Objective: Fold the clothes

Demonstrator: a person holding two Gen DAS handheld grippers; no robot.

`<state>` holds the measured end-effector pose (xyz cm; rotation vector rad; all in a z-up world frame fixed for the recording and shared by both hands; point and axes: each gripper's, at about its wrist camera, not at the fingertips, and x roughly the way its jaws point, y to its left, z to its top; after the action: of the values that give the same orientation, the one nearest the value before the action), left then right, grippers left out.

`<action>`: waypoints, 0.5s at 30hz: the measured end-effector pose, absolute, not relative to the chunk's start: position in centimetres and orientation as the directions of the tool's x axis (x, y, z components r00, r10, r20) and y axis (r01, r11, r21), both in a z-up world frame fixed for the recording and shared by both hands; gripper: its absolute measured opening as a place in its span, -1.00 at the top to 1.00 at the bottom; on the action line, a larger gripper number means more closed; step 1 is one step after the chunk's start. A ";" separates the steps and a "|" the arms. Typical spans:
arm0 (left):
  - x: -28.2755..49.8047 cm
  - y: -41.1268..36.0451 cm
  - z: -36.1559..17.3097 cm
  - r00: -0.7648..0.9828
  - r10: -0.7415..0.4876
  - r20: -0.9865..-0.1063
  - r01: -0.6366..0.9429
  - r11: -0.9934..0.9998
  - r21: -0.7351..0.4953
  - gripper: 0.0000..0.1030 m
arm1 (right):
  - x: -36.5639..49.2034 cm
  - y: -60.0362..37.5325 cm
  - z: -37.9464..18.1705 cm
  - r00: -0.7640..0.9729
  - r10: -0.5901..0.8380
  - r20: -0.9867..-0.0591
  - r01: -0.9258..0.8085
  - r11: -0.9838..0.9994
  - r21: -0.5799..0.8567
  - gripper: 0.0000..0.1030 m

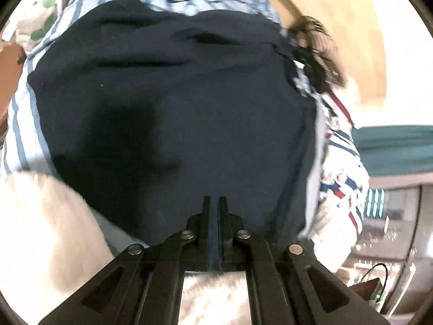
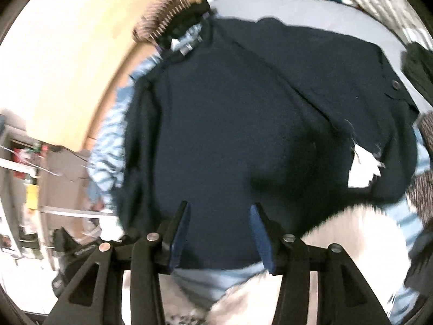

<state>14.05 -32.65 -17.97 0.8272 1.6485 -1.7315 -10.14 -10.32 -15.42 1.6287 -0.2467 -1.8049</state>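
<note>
A dark navy garment (image 1: 173, 103) lies spread on a blue-and-white striped sheet (image 1: 21, 130). My left gripper (image 1: 214, 200) hovers over its near edge with jaws closed together; no cloth shows between them. In the right wrist view the same navy garment (image 2: 230, 124) shows a button (image 2: 395, 84) and a white label (image 2: 362, 170) at the right. My right gripper (image 2: 219, 208) is open and empty above the garment's near hem.
White fluffy fabric (image 1: 46, 230) lies at the near left, and also in the right wrist view (image 2: 351, 243). A red, white and blue patterned cloth (image 1: 341, 168) lies on the right. A brown striped garment (image 2: 167, 10) lies at the far edge. A wooden board (image 2: 81, 62) borders the bed.
</note>
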 end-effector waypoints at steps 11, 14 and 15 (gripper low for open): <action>15.2 -29.4 -14.5 -0.747 -0.005 -0.665 0.659 -0.143 -0.739 0.95 | -7.8 -2.8 -10.4 -0.191 -0.639 -0.745 0.285 -0.763 0.581 -0.02; 15.0 -29.8 -16.3 -0.738 0.020 -0.675 0.668 -0.123 -0.734 0.95 | -8.4 -2.2 -10.9 -0.198 -0.619 -0.760 0.298 -0.777 0.555 -0.01; 14.9 -29.9 -17.0 -0.735 0.028 -0.678 0.671 -0.112 -0.732 0.95 | -8.6 -2.6 -11.1 -0.194 -0.611 -0.767 0.319 -0.779 0.540 -0.01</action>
<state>14.87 -29.94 -16.96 0.7696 1.7148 -1.8989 -8.63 -2.56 -11.15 1.4734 -0.3476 -2.0155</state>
